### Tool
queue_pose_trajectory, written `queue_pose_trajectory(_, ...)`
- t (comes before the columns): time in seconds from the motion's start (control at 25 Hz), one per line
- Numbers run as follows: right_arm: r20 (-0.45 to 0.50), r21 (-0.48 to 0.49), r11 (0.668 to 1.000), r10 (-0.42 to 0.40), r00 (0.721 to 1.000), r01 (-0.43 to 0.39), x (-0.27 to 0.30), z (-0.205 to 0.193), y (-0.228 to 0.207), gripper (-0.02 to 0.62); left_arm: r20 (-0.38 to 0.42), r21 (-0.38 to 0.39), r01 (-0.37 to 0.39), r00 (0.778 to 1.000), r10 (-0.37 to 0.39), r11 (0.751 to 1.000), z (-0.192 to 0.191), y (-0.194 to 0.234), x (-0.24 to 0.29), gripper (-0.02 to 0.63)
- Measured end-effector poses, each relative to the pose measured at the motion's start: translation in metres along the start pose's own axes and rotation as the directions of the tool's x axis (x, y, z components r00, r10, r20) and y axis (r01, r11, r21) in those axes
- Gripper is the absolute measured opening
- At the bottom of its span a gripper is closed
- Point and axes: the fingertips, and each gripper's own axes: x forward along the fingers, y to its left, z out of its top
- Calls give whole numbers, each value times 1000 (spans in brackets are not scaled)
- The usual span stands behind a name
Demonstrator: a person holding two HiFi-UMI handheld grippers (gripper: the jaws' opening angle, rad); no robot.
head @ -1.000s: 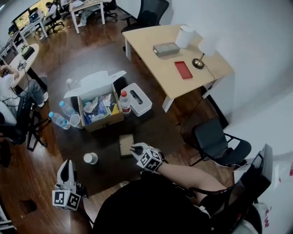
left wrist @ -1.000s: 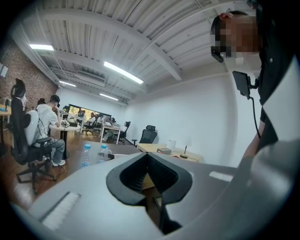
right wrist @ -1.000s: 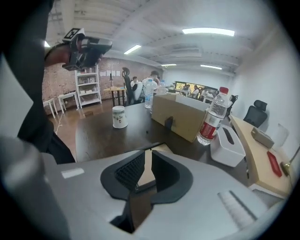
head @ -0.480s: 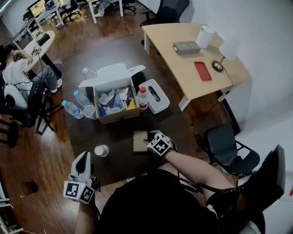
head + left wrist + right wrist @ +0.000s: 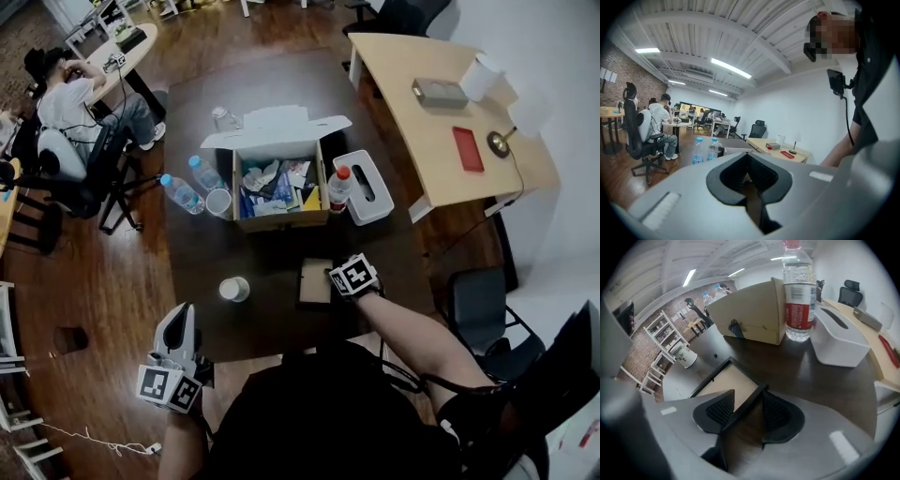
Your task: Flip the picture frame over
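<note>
Your right gripper [image 5: 747, 401], its jaws just opened wide, straddles without pinching the black rim of the tan rectangular picture frame [image 5: 314, 281], which lies flat toward the near edge of the dark rug [image 5: 262, 244]. Seat that rim deep before squeezing; your left gripper [image 5: 750, 171] hangs shut, empty.

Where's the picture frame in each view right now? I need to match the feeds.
Head view: picture frame on the dark rug, just below centre.
Left gripper view: not in it.
Right gripper view: picture frame lower left of centre, tan side up.
Shared landmark: the wooden desk, in all three.
</note>
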Motion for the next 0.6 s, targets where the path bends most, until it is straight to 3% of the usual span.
queue_pose_trajectory(0.32, -25, 7, 1000, 4, 1000, -4, 5, 1, 2, 160, -14, -12, -50, 999, 50, 999, -7, 8, -15, 0)
queue_pose_trajectory(0.6, -6, 8, 1000, -3, 1000, 3, 4, 2, 0, 144, -30, 6, -15, 999, 15, 1000, -11, -2, -4, 0)
